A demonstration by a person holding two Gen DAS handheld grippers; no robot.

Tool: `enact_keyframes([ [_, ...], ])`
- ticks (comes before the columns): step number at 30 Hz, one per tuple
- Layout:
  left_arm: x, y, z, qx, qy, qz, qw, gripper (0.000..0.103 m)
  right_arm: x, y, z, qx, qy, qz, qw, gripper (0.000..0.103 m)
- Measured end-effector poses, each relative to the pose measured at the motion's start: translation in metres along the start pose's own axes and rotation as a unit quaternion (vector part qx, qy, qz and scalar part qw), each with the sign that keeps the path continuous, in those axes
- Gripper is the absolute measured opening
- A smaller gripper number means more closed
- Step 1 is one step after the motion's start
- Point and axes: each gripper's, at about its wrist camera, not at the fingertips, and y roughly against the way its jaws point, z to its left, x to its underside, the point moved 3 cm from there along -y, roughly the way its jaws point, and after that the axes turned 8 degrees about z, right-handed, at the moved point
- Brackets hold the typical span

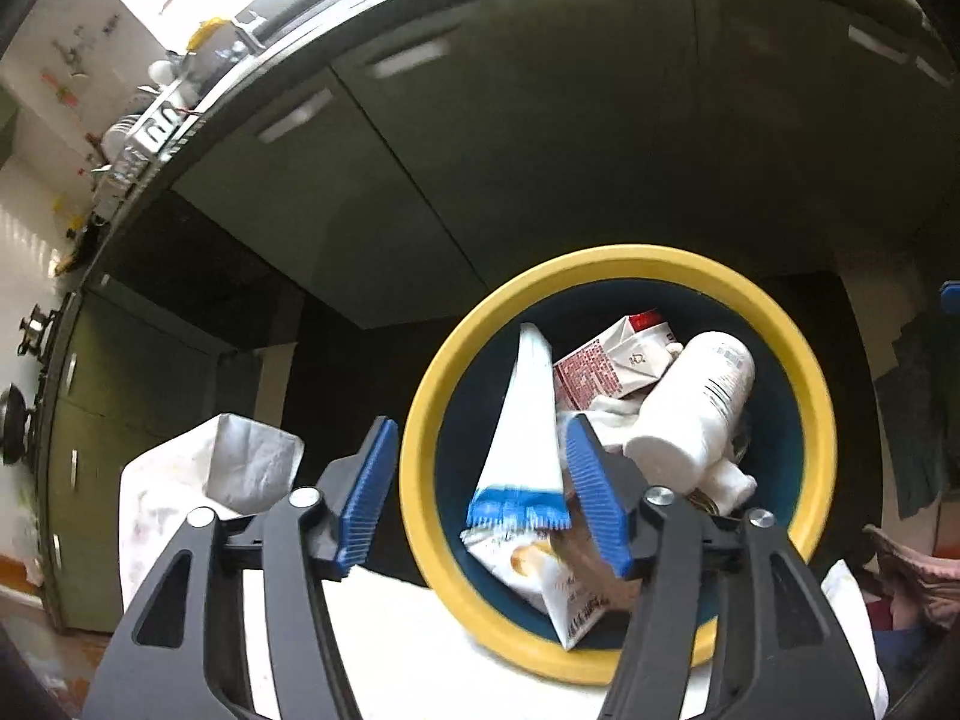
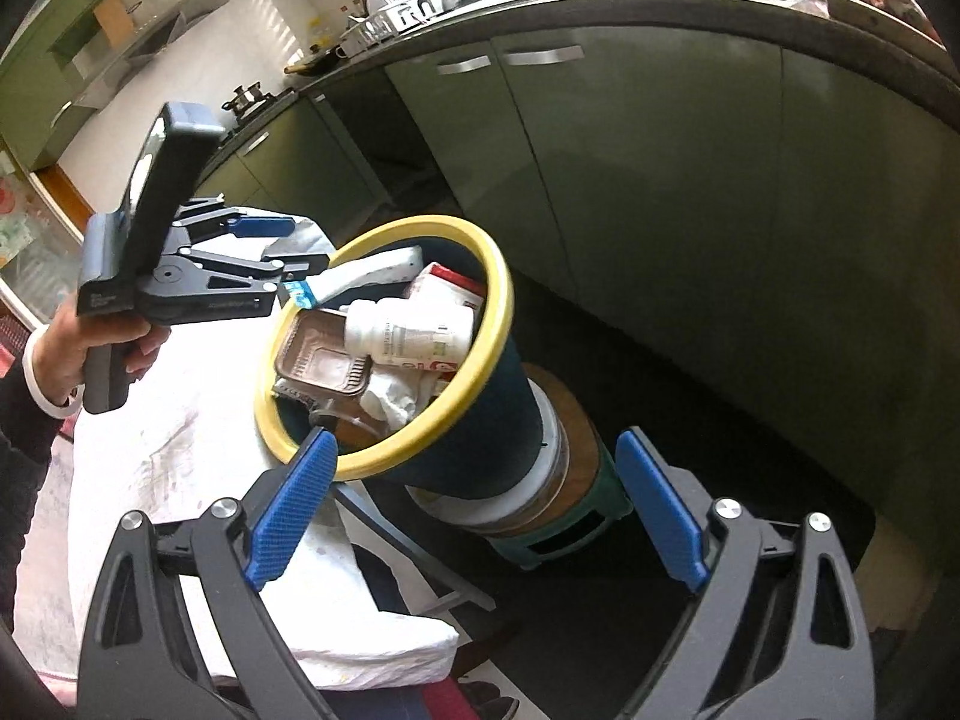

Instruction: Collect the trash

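Pointing sealed blue end up, white wrapper (image 1: 525,420) leans in bin (image 1: 612,258).

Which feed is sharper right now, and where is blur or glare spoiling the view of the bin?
Left wrist view: motion smear on the blue-ended white wrapper between the open left hand-held gripper fingers, and on the cabinet handles; window glare blows out the upper left. Right wrist view: sharper; the white bottle in the yellow-rimmed bin is fairly crisp, with only fisheye bending of the counter.
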Motion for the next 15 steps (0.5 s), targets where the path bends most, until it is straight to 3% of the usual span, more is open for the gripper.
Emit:
enact_keyframes([
  [4, 0.035, 0.039, 0.007, -0.016, 0.044, -0.042, 0.9980, 0.083, 0.008, 0.004, 0.019, -0.004, 0.026, 0.004, 1.000, 0.091],
  [9, 0.112, 0.097, 0.012, -0.037, 0.146, -0.074, 0.9858, 0.085, 0.022, 0.007, 0.054, -0.015, 0.073, 0.010, 0.997, 0.091],
  [12, 0.172, 0.139, 0.010, -0.061, 0.213, -0.099, 0.9700, 0.093, 0.030, 0.017, 0.079, -0.026, 0.105, 0.001, 0.994, 0.091],
  [15, 0.245, 0.187, 0.003, -0.100, 0.283, -0.117, 0.9467, 0.098, 0.037, 0.030, 0.100, -0.023, 0.133, -0.013, 0.991, 0.095],
])
